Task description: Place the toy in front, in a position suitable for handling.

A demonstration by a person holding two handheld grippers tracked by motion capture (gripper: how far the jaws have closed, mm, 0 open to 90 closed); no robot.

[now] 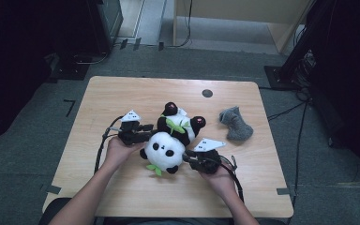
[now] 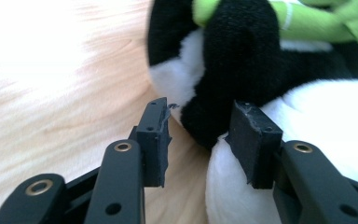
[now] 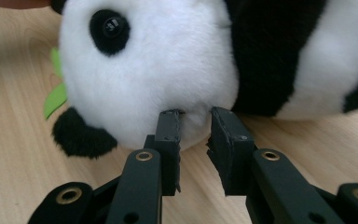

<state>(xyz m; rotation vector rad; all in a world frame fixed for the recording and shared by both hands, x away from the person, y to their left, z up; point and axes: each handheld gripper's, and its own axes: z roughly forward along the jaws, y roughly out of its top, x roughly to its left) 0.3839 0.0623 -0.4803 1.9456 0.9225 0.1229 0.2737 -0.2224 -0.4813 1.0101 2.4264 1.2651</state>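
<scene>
from up top i can't make out how wide either claw stands, the left claw (image 1: pixel 146 127) and right claw (image 1: pixel 185 157) tips are tucked against the panda (image 1: pixel 171 140). in the left claw view the panda's (image 2: pixel 242 79) head and body run off the frame, top edge blurry. the grey thing (image 1: pixel 236 123) is too small to name.

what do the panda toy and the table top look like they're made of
The panda toy looks like soft plush fabric: fuzzy black and white pile, matte. The table top looks like light wood or wood-look laminate; grain lines show, with a smooth, slightly glossy finish.
</scene>
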